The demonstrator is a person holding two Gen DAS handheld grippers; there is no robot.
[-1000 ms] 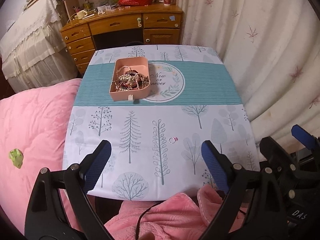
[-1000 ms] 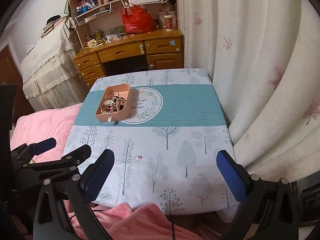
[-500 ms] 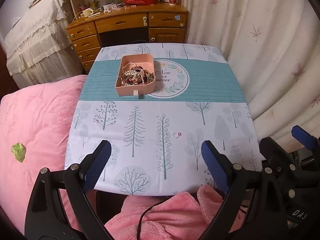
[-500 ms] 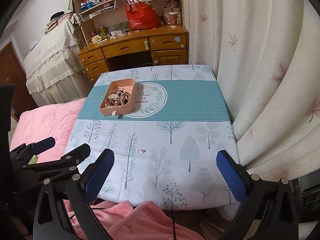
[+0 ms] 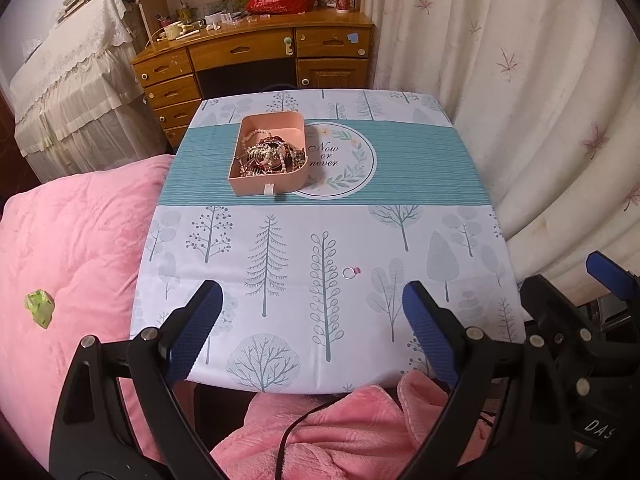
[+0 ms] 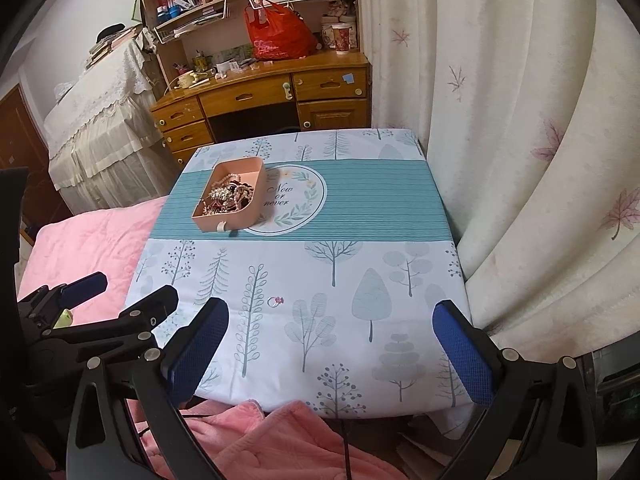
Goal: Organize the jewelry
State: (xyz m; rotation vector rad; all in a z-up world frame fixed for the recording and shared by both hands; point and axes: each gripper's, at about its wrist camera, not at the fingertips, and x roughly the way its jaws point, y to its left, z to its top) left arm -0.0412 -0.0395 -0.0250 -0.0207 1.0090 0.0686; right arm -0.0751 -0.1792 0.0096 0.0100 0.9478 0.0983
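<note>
A small silver ring with a pink stone point(image 5: 351, 271) point(image 6: 275, 301) lies alone on the tree-print tablecloth point(image 5: 280, 248) point(image 6: 360, 264), near the front. Farther back, a pink open box point(image 5: 269, 158) point(image 6: 229, 197) holds a tangle of necklaces and bracelets. My left gripper point(image 5: 312, 316) hovers open over the table's near edge, and the ring sits just beyond its fingertips. My right gripper point(image 6: 332, 340) is open too, wide apart, with the ring ahead and to the left of centre. Both grippers hold nothing.
A pink quilt point(image 5: 72, 240) covers the bed left of the table, with a green scrap point(image 5: 39, 307) on it. A cream curtain point(image 6: 540, 160) hangs close on the right. A wooden desk point(image 5: 256, 56) with a red bag point(image 6: 278, 36) stands behind.
Both grippers have pulled back and risen a little, so the table, ring and box look smaller and farther off. Jaws stay open; nothing was picked up.
</note>
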